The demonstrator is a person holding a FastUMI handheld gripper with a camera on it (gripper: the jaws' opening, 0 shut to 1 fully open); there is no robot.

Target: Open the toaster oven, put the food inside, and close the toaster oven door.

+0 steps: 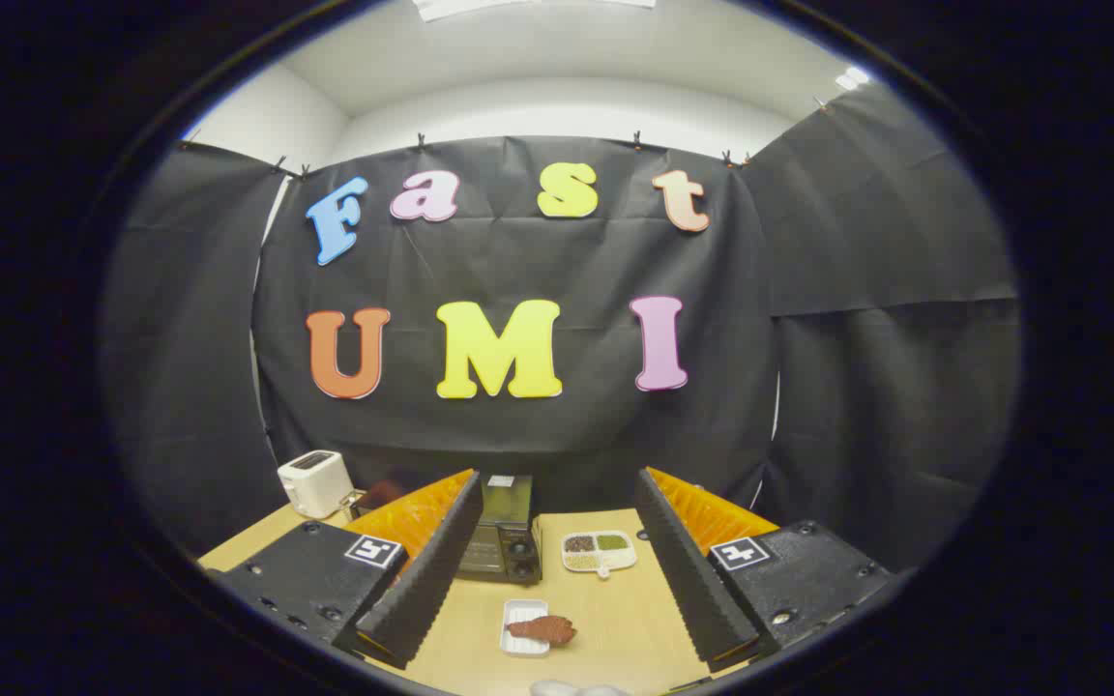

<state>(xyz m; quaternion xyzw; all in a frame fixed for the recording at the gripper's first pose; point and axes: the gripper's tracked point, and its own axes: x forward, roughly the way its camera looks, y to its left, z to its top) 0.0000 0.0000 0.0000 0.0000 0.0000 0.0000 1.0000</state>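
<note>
— While the gripper hangs above the near part of the table, how do its fingers stand?

— They are spread wide apart and clamp nothing. Bare tabletop and several things show in the gap between them.

— Where is the toaster oven?

— It stands toward the table's far edge, close to the black cloth wall, just beside the left finger, whose tip covers part of its left side. It is dark, with knobs down the right of its front. Its door looks closed, though the finger hides part of it.

— And the food?

— A reddish-brown piece of food lies on a small white tray nearer the table's front edge, between the fingers and in front of the oven. The piece overhangs the tray's right side. Nothing touches it.

— What else is on the table?

— A white divided dish with brown and green fillings sits to the right of the oven, between it and the right finger, apart from both. A white toaster stands at the far left corner, beyond the left finger. Something pale shows at the very front edge of the table, too cut off to tell what it is.
</note>
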